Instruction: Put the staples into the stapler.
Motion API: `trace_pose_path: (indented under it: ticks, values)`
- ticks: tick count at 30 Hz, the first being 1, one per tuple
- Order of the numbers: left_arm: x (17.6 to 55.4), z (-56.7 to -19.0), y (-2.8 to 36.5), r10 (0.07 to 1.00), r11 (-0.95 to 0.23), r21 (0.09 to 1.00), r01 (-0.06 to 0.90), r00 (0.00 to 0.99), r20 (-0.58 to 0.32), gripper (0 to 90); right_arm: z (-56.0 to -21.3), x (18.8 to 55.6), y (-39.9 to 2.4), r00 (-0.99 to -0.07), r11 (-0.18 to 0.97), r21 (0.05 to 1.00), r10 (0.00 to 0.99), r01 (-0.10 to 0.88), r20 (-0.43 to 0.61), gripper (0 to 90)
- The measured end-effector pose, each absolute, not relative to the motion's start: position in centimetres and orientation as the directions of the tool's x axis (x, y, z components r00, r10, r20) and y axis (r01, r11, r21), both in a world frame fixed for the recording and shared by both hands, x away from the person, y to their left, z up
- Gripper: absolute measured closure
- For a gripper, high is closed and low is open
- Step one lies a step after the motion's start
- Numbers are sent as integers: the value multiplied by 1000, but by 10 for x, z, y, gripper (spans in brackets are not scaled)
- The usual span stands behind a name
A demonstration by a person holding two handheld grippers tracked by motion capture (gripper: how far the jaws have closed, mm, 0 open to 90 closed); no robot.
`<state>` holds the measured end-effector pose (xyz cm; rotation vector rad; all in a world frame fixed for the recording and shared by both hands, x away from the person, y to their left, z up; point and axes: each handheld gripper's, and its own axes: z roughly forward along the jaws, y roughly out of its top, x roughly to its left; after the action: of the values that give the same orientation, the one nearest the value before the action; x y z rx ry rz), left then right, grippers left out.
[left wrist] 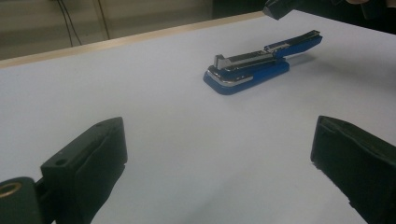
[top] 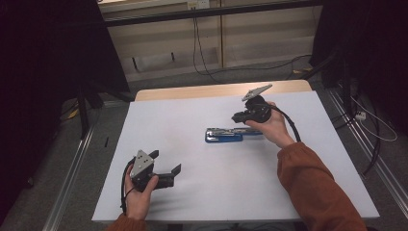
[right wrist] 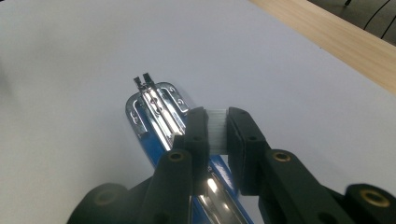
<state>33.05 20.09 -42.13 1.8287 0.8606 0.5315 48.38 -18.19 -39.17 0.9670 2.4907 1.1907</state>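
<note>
Staples: the right gripper is nearly closed on a small white strip of staples, light and brittle; hold it gently by the flat sides.
Stapler: the open blue metal stapler is rigid, lying at 9 o'clock of this hand.
Left gripper: wide open, empty.

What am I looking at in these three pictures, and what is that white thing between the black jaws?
A person at a white table holds a hand-operated gripper in each hand. One picture comes from a camera above; the other two come from cameras riding on the grippers. An opened blue stapler lies on the table. The right gripper hovers over it, its jaws pinching a small whitish block, probably a strip of staples. The left gripper rests near the table's front, jaws wide open and holding nothing.
</note>
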Motion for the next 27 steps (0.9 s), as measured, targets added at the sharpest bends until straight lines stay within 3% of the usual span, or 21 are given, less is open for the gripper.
trace_pose_path:
  ticks: [27]
  values:
    - [331,-421,201,760,-252,913,319,649,-17,34,-388,493,-136,-820,494,760,566,422,87,791]
